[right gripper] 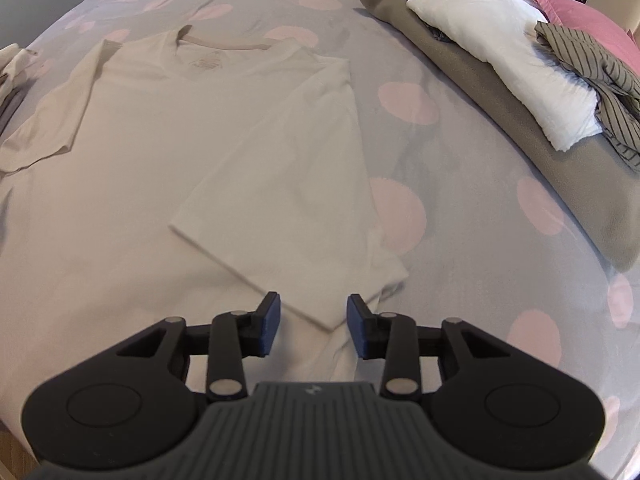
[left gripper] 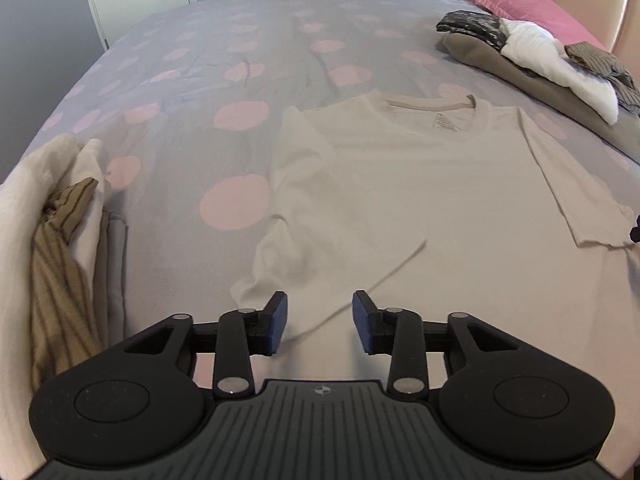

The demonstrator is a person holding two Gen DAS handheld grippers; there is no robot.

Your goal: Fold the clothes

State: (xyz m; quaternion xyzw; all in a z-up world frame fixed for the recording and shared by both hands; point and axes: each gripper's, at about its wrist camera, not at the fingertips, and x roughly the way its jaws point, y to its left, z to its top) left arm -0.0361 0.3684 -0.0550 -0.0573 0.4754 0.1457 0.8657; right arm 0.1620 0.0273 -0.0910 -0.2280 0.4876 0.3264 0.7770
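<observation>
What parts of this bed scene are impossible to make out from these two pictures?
- White T-shirt: its bottom hem is hidden behind the left tool in the left wrist view, and behind the right tool in the right wrist view.
- Print inside the collar: too small to read.
- Clothes pile at the left edge: cut off by the frame in the left wrist view.
- Furniture behind the pink pillow: too small and distorted.

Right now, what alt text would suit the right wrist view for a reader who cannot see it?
A white T-shirt lies flat on a grey bedspread with pink dots, one sleeve folded in over its body. The right hand-held gripper hangs open just above that folded edge. A pile of clothes sits at upper right.
</observation>
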